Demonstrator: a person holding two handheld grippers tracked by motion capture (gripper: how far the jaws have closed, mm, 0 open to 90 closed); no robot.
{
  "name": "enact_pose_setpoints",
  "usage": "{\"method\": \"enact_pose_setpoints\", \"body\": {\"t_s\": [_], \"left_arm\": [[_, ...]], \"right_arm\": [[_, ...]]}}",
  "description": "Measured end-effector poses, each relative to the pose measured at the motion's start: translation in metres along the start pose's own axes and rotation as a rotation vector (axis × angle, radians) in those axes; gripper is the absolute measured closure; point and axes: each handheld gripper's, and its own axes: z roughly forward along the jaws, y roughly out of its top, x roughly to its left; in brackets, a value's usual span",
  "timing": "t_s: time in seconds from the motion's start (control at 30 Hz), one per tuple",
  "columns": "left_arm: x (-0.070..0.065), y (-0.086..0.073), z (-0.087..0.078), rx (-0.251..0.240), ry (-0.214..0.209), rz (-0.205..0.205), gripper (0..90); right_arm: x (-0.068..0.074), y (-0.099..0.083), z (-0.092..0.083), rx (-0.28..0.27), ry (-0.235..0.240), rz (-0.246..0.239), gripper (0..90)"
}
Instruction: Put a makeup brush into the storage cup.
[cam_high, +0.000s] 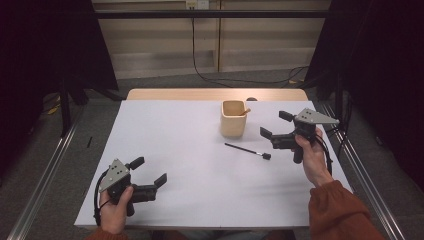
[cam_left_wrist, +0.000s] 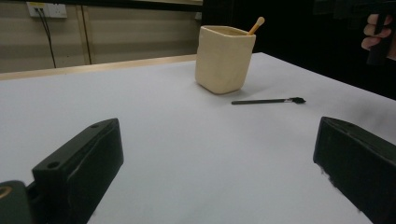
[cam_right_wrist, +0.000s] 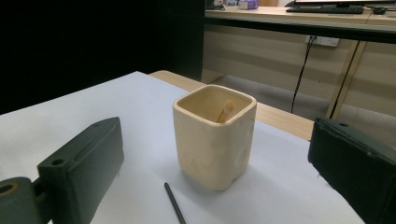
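A cream square cup (cam_high: 233, 118) (cam_left_wrist: 224, 58) (cam_right_wrist: 214, 134) stands upright on the white table, right of centre at the back. A light wooden stick (cam_high: 245, 111) (cam_left_wrist: 256, 25) (cam_right_wrist: 226, 110) leans inside it. A thin black brush (cam_high: 247, 150) (cam_left_wrist: 268, 100) (cam_right_wrist: 174, 204) lies flat on the table just in front of the cup. My right gripper (cam_high: 273, 124) is open, held above the table to the right of the cup and aimed at it. My left gripper (cam_high: 148, 170) is open near the front left, far from both, with nothing between its jaws.
The white table top (cam_high: 180, 150) has a wooden strip (cam_high: 215, 94) along its far edge. Metal rails (cam_high: 45, 175) run along both sides on the floor. A cable (cam_high: 200, 75) trails across the floor behind the table.
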Motion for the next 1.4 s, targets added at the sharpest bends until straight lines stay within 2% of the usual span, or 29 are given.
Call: {"method": "enact_pose_setpoints", "body": {"t_s": [0.33,0.43,0.67,0.83,1.07,1.2,1.3,1.4], "left_arm": [[0.000,0.000,0.001,0.004,-0.001,0.006,1.5],[0.000,0.000,0.001,0.006,-0.002,0.006,1.6],[0.001,0.000,0.001,0.006,-0.002,0.005,1.6],[0.001,0.000,0.001,0.009,-0.003,0.007,1.6],[0.001,0.000,0.001,0.009,-0.004,0.008,1.5],[0.001,0.000,0.002,0.011,-0.002,0.008,1.6],[0.001,0.000,0.003,0.009,-0.005,0.009,1.6],[0.001,0.000,0.003,0.012,-0.005,0.011,1.6]], "right_arm": [[-0.011,0.009,0.017,0.003,-0.003,0.009,2.6],[-0.014,0.014,0.022,0.020,-0.014,0.004,3.1],[-0.018,0.019,0.032,0.038,0.001,0.014,5.0],[-0.018,0.017,0.041,0.107,0.007,0.036,8.5],[-0.020,0.015,0.042,0.148,0.060,0.061,11.5],[-0.022,0.015,0.041,0.187,0.089,0.063,9.6],[-0.023,0.017,0.040,0.245,0.103,0.074,5.4],[-0.024,0.019,0.041,0.311,0.099,0.053,4.1]]}}
